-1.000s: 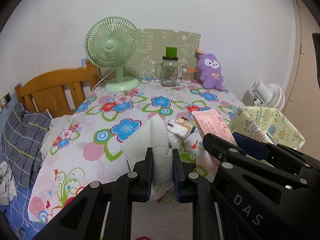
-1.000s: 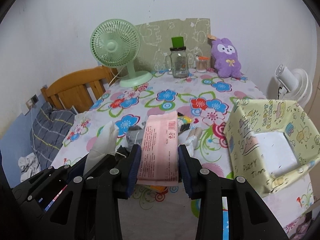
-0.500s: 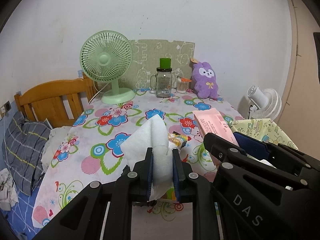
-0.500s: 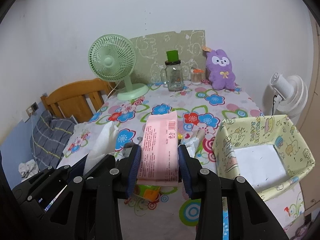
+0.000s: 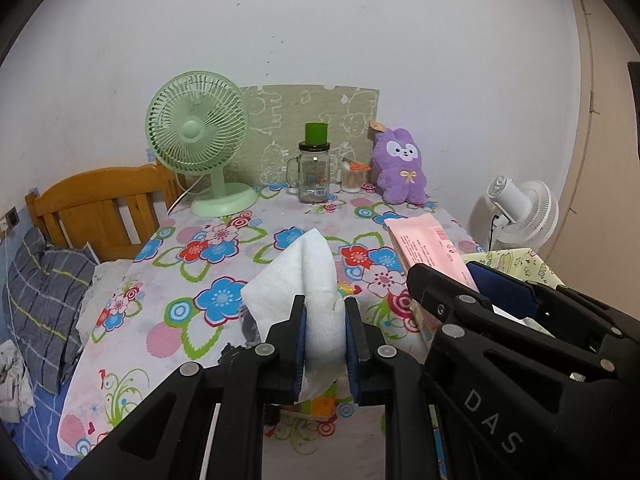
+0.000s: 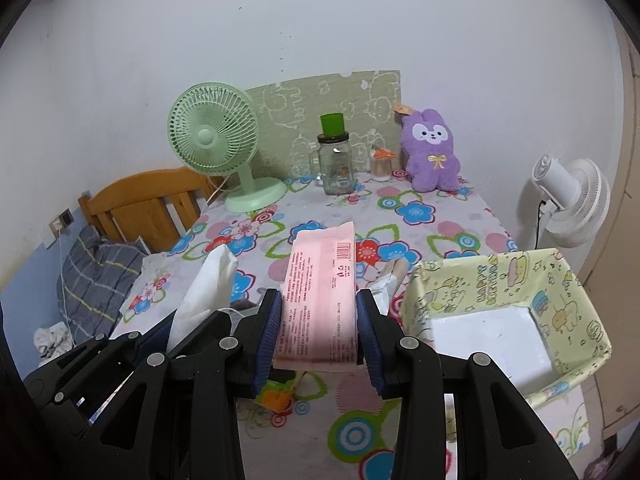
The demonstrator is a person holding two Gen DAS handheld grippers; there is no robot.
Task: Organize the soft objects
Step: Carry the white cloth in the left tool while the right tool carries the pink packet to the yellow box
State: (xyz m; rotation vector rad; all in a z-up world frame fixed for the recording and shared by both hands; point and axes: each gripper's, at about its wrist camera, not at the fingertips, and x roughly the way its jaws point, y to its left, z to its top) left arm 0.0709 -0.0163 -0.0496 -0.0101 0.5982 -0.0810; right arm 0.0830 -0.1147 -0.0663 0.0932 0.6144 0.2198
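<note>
Floral table (image 6: pixel 460 216) spreads below both lifted loads. Right hand-held gripper (image 6: pixel 318 322) clamps the pink pack (image 6: pixel 320 300), long axis toward 12 o'clock; the box (image 6: pixel 560 280) sits at its 3 o'clock, nearer this hand. Left hand-held gripper (image 5: pixel 325 332) pinches white tissue (image 5: pixel 296 276).

counts, table + around
2 grippers (image 5: pixel 325 336) (image 6: pixel 318 330); 1 white tissue wad (image 5: pixel 304 276); 1 pink pack (image 6: pixel 322 304); 1 yellow box (image 6: pixel 508 280); 2 fans, 1 green (image 6: pixel 214 138), 1 white (image 6: pixel 576 204); 1 purple plush (image 6: pixel 430 152); 1 glass jar (image 6: pixel 335 166).
</note>
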